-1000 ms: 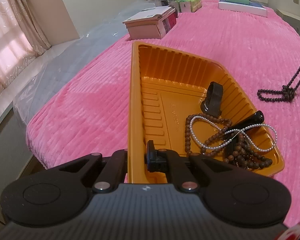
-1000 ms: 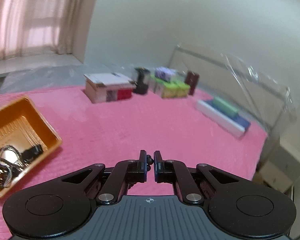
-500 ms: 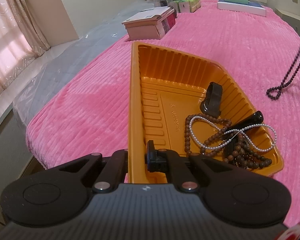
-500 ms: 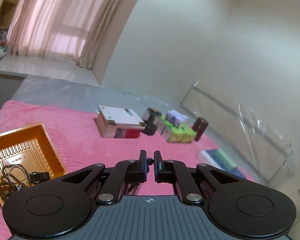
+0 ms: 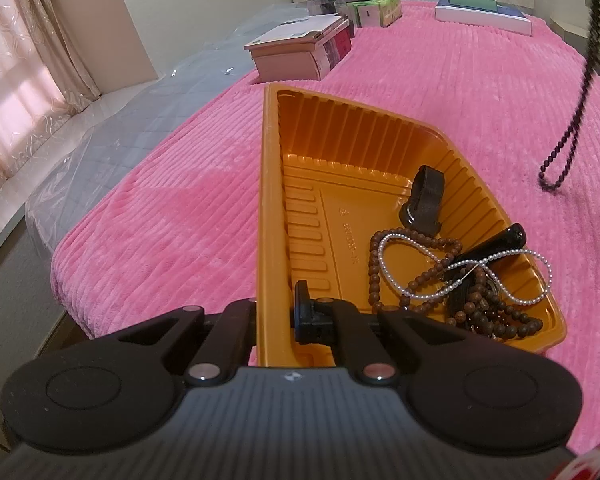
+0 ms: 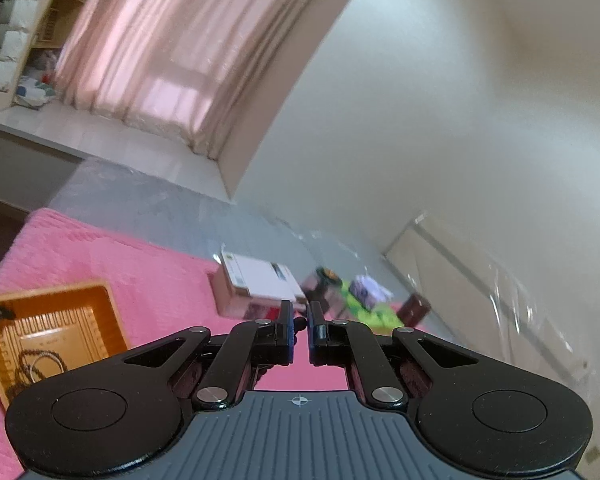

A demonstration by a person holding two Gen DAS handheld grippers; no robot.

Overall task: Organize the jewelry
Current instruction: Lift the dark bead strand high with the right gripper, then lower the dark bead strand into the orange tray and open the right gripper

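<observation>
An orange plastic tray [image 5: 272,184] lies on the pink bedspread. My left gripper [image 5: 278,312] is shut on its near left wall. Inside lie a brown bead bracelet [image 5: 420,276], a white pearl string [image 5: 460,268], a black band [image 5: 426,196] and a black clip [image 5: 496,244]. A dark bead necklace [image 5: 576,120] hangs at the right, clear of the bed, held by my right gripper [image 6: 299,326], which is shut on its top bead high above the bed. The tray [image 6: 108,320] also shows in the right wrist view, lower left.
A stack of books [image 5: 300,48] and small boxes [image 5: 372,4] stand at the far end of the bed. A flat box [image 5: 484,16] lies at the far right. Plastic-covered mattress [image 5: 140,120] and curtains [image 5: 24,52] are on the left.
My right gripper has risen and tilted upward, lifting the dark necklace off the bedspread so it hangs free. My left gripper and the tray have not moved.
</observation>
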